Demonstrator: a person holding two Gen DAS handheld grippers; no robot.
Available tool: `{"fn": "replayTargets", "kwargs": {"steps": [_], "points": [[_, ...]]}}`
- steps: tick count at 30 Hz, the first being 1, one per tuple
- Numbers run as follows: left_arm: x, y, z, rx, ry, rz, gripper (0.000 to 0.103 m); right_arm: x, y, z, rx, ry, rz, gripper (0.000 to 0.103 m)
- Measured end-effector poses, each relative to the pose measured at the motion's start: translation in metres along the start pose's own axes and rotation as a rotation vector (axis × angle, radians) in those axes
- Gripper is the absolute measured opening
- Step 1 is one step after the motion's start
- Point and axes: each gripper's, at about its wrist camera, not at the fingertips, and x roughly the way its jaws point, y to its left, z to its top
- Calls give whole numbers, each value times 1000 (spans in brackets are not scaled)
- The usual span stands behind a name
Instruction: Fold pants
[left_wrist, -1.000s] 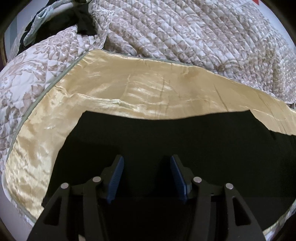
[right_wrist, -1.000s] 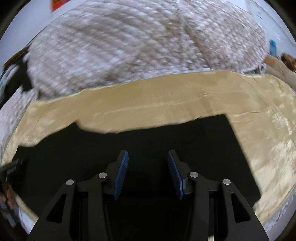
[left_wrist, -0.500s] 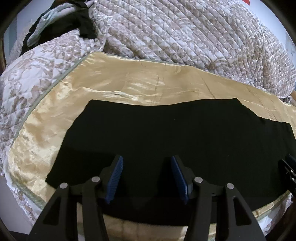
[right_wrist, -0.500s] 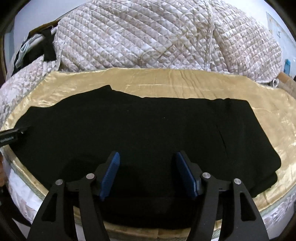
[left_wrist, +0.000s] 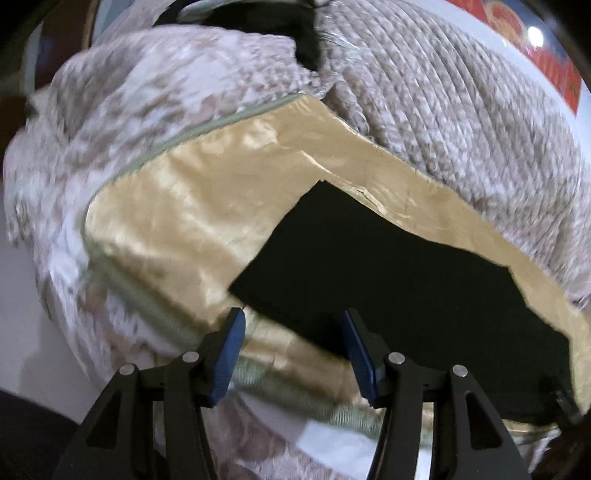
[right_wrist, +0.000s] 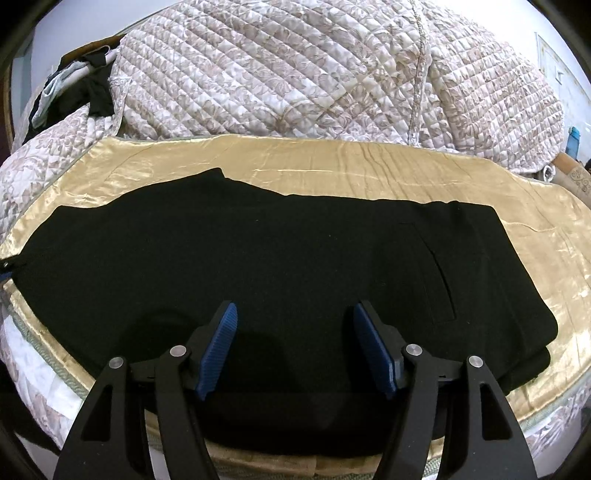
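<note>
1. On the far left is the quilt (left_wrist: 155, 122), bunched up and pushed back. That leaves a flat place for folding, I think
2. Next comes the gold sheet (left_wrist: 173, 221). It is smooth and bright, so the dark pants show up well on it
3. Your left gripper (left_wrist: 291, 332) has its jaws partly open. Nothing is between them. The left pad (left_wrist: 231, 352) hangs over the gold sheet and the right pad is over the black cloth
4. You point it at the left end of the pants (left_wrist: 388, 266), just by the near corner. I think that is the end you will pick up to fold over. This view is blurry, so I cannot tell if the pads touch the cloth
5. In the right view the pants (right_wrist: 277, 258) lie long and flat across the gold sheet (right_wrist: 369, 166), from left to right. The two legs look stacked on each other, so one fold looks done
6. Your right gripper (right_wrist: 293, 339) has just been opening its jaws. They stand wide now with nothing gripped. It hangs over the near edge of the pants, around the middle
7. At the right end is a pocket (right_wrist: 439, 273). That tells you the waist is there
8. Far right is more quilt (right_wrist: 480, 96), out of the way
</note>
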Motion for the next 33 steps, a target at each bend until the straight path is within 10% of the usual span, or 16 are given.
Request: {"fn": "replayTargets", "kwargs": {"steps": [16, 33], "points": [[14, 11, 13, -151, -42, -145, 62, 2, -1, 1, 2, -2, 6, 72], [17, -26, 26, 18, -25, -60, 8, 1, -6, 4, 31, 12, 34, 72]]}}
